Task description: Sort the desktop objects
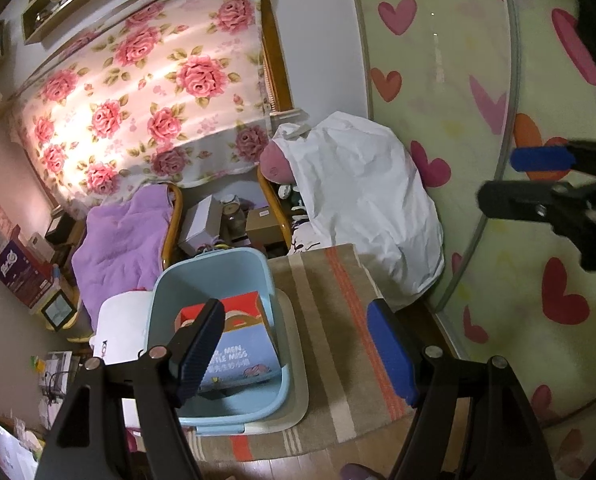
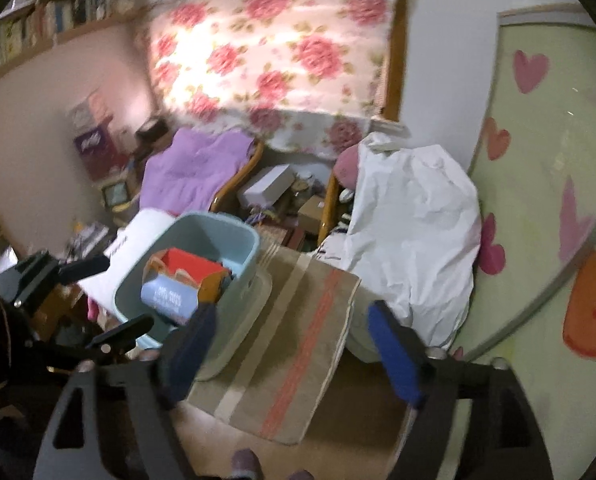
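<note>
A light blue basket (image 1: 165,280) (image 2: 217,226) stands on a pale tray (image 1: 298,364) at the left end of a striped cloth (image 1: 338,320) (image 2: 298,344). Inside the basket lies a red and blue printed box (image 1: 237,344) (image 2: 177,284). My left gripper (image 1: 298,344) hovers open over the cloth, its left finger in front of the basket, with nothing between the fingers. My right gripper (image 2: 293,344) is open too, above the cloth's near part, holding nothing. Each gripper shows at the edge of the other's view: the right one (image 1: 498,180), the left one (image 2: 129,290).
A large white bag (image 1: 362,200) (image 2: 410,240) sits just behind the cloth. A chair with a purple blanket (image 1: 121,240) stands behind the basket, with boxes and jars (image 1: 225,220) between the chairs. A heart-patterned sliding door (image 1: 498,240) closes off the right. The floral curtain (image 1: 145,92) hangs behind.
</note>
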### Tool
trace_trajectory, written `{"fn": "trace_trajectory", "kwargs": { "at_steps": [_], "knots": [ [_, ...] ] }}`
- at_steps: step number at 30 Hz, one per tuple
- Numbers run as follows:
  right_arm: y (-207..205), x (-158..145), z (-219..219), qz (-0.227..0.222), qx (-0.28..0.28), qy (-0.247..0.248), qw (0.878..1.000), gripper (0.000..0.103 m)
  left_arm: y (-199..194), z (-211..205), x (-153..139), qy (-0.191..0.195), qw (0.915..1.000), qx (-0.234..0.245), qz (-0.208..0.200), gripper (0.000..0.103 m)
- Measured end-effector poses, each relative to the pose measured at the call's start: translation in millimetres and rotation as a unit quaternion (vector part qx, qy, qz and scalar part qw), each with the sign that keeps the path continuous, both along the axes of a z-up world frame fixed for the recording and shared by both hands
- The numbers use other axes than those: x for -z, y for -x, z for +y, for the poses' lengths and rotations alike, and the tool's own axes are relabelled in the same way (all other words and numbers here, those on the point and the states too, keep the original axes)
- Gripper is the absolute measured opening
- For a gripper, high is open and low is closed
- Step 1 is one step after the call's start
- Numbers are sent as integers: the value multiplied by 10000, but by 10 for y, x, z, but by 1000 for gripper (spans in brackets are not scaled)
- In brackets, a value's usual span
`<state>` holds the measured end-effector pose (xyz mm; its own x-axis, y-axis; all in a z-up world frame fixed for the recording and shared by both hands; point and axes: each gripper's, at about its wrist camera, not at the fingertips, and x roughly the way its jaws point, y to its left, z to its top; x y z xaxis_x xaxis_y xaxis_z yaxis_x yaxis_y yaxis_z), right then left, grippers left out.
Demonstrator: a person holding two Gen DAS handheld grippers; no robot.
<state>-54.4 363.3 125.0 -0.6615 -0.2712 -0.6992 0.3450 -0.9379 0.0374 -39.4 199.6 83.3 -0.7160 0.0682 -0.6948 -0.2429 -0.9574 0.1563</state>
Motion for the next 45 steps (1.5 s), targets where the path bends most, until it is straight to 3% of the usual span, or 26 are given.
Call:
{"fn": "trace_trajectory", "kwargs": {
  "at_steps": [7,15,25,31,45],
  "knots": [
    [-290,174,-129,194,506,162,9984,91,-46,-326,56,-131,9987,-486,79,77],
    [-419,601,-282,159,742,219,9969,91,-157,-651,233,-171,9928,-1182,19,77],
    [-729,938,-255,-97,703,357,9968,91,-542,-561,363,6,9904,-1380,-98,77],
    [-957,1037,-286,-99,722,331,9968,91,-706,-597,395,-90,9895,-1428,-194,77],
    [-1194,1274,-713,-181,1173,303,9925,91,-730,-1165,574,-289,9919,-1161,-419,77]
  ]
}}
